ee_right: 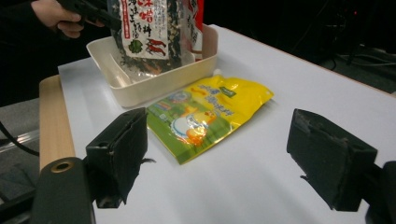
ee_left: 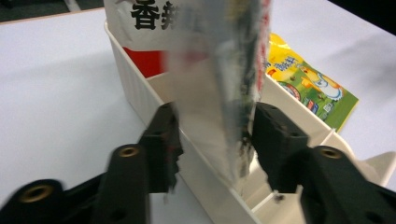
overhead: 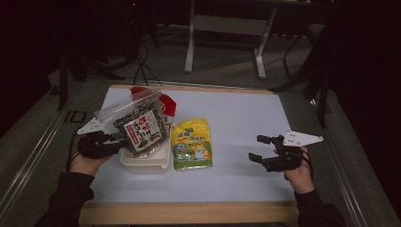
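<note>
My left gripper (overhead: 115, 142) has its jaws pinched on the clear snack bag (overhead: 138, 124), gripping the near edge and holding it tilted over the white tray (overhead: 144, 163). In the left gripper view the bag's lower part dips inside the tray, though whether it touches the bottom is hidden by the tray wall. The print on its label is too blurred to read. Behind it, one red packet (overhead: 166, 101) stands at the tray's far end, mostly covered by the clear bag, so I can't make out more of it. That's two packets at the tray. A third, the yellow and green pouch (overhead: 191, 143), lies flat on the desk (overhead: 246, 118) just beside the tray's right side. My right gripper (overhead: 263, 149) hangs over bare desk well apart from the pouch, jaws spread wide and holding nothing. The room beyond the desk is dark.
</note>
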Motion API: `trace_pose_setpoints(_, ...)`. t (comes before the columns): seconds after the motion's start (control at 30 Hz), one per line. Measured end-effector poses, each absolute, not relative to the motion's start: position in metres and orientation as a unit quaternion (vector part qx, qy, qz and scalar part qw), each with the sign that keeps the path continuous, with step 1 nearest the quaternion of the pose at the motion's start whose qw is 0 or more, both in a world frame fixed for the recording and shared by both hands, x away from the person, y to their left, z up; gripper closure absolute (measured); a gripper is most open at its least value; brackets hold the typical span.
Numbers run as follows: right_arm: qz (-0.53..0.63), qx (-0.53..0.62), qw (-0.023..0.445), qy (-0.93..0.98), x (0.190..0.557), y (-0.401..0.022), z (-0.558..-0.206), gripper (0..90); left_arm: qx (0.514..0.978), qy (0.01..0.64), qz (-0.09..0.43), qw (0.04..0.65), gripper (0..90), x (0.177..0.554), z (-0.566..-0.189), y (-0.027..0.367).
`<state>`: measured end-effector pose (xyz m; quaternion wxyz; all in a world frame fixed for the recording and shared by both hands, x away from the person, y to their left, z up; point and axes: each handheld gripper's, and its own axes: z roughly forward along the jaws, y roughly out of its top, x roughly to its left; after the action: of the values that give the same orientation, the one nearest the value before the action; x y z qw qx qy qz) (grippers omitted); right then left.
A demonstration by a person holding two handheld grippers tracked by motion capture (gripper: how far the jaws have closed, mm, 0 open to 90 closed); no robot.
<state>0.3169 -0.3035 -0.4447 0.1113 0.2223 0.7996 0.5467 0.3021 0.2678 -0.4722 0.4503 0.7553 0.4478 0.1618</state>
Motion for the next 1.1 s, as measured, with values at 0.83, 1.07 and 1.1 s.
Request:
trace_pose_setpoints(0.83,0.529,0.238,0.122,0.805,0.316,-0.304,-0.448,13.8,0.704,0.473,0.217,0.483,3.4,0.247,-0.467,0.256)
trace_pose_setpoints(1.07,0.528,0.237,0.118,0.807,0.317,-0.3,-0.45,13.8,0.711,0.458,0.206,0.492,2.8,0.221,-0.472,0.233)
trace_pose_setpoints(1.1,0.528,0.237,0.117,0.807,0.317,-0.299,-0.451,13.8,0.713,0.451,0.208,0.495,2.8,0.213,-0.473,0.225)
